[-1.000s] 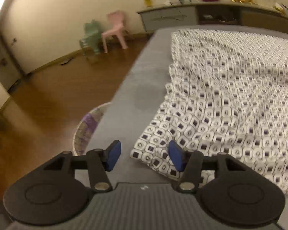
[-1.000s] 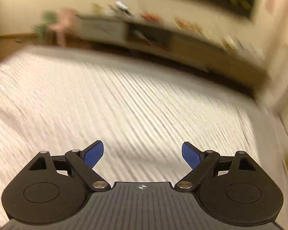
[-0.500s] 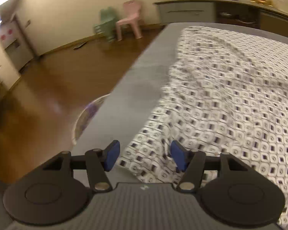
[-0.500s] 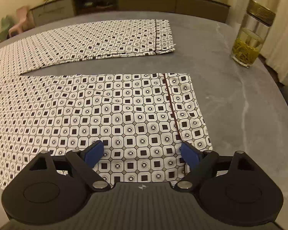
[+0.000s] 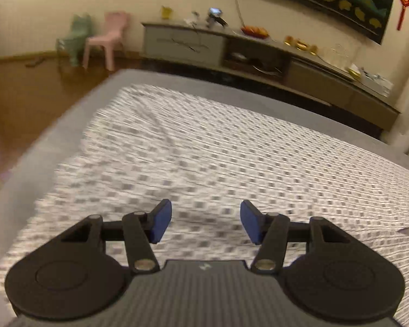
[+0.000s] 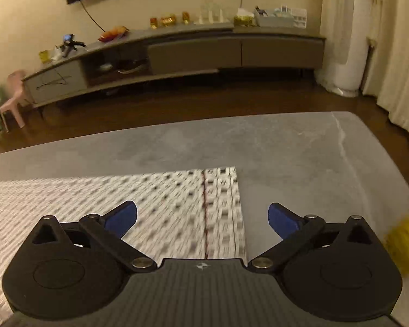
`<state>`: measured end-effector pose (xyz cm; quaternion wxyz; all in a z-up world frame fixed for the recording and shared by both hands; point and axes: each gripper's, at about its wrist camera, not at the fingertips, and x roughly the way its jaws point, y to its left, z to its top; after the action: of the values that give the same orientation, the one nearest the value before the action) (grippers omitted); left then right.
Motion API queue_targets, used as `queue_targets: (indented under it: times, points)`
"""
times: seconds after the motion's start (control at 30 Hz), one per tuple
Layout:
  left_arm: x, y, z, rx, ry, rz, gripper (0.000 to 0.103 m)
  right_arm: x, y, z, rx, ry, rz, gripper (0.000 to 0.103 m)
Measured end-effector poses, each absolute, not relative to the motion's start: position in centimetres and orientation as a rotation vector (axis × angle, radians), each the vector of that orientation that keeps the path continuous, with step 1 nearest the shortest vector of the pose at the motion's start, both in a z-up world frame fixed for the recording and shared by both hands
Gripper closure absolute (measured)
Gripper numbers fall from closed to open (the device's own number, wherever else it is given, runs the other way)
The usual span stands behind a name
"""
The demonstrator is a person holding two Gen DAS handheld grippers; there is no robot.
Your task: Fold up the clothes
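Observation:
White patterned trousers (image 5: 218, 158) with small dark squares lie spread on the grey table (image 5: 68, 125). In the left wrist view my left gripper (image 5: 205, 222) hovers open over the cloth, nothing between its blue pads. In the right wrist view a trouser leg (image 6: 177, 204) ends in a cuff with a dark red seam line (image 6: 204, 212). My right gripper (image 6: 201, 219) hangs over that cuff edge, its jaws opening wide, holding nothing; the cloth lies flat below them. The fabric is motion-blurred in both views.
A blurred yellow jar (image 6: 403, 242) stands at the right edge of the table (image 6: 300, 158). Beyond the table lie a wooden floor, a long low cabinet (image 6: 204, 51), a pink chair (image 5: 106, 38), a green chair (image 5: 76, 35) and curtains (image 6: 395, 68).
Both grippers have swung across the table: the left from the trousers' left edge to over the cloth's middle, the right to the far cuff. The right jaws stand wider.

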<state>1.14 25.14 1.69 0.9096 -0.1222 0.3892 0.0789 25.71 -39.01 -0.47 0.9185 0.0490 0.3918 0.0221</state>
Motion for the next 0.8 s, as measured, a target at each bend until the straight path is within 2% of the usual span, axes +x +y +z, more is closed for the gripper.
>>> queue_targets:
  times: [0.1, 0.13, 0.17, 0.2, 0.23, 0.27, 0.4, 0.53, 0.67, 0.73, 0.8]
  points:
    - [2.6, 25.0, 0.0, -0.297, 0.84, 0.121, 0.047, 29.8, -39.1, -4.1, 0.074, 0.834, 0.038, 0.002]
    - [3.0, 25.0, -0.3, -0.314, 0.845, 0.114, 0.048, 30.1, -39.1, -4.6, 0.066, 0.841, 0.046, 0.009]
    - [3.4, 25.1, -0.6, -0.332, 0.848, 0.107, 0.048, 30.4, -39.1, -5.0, 0.055, 0.842, 0.055, 0.024]
    - [3.8, 25.1, -0.8, -0.351, 0.851, 0.1, 0.048, 30.1, -38.7, -4.8, 0.025, 0.815, 0.08, 0.043]
    - [4.2, 25.1, -1.1, -0.369, 0.854, 0.093, 0.048, 29.9, -38.4, -4.4, 0.026, 0.81, 0.115, 0.089]
    - [4.6, 25.1, -1.3, -0.387, 0.858, 0.086, 0.048, 29.7, -38.1, -4.0, 0.024, 0.802, 0.148, 0.097]
    - [5.6, 24.7, -1.7, -0.454, 0.843, 0.062, 0.048, 22.8, -35.6, 0.2, -0.093, 0.647, 0.291, 0.098]
    - [5.5, 24.8, -1.3, -0.554, 0.814, 0.007, 0.048, 8.9, -34.0, 4.7, -0.25, 0.452, 0.52, 0.098]
    - [5.5, 23.1, -1.2, -0.705, 0.787, -0.124, 0.042, -1.9, -34.6, 3.1, -0.374, 0.457, 0.533, 0.098]
    - [6.6, 21.7, -1.9, -0.756, 0.798, -0.176, 0.038, -3.8, -35.5, 1.3, -0.335, 0.493, 0.489, 0.098]
    - [7.6, 20.6, -3.0, -0.776, 0.83, -0.164, 0.038, -4.6, -35.9, -0.1, -0.283, 0.525, 0.459, 0.098]
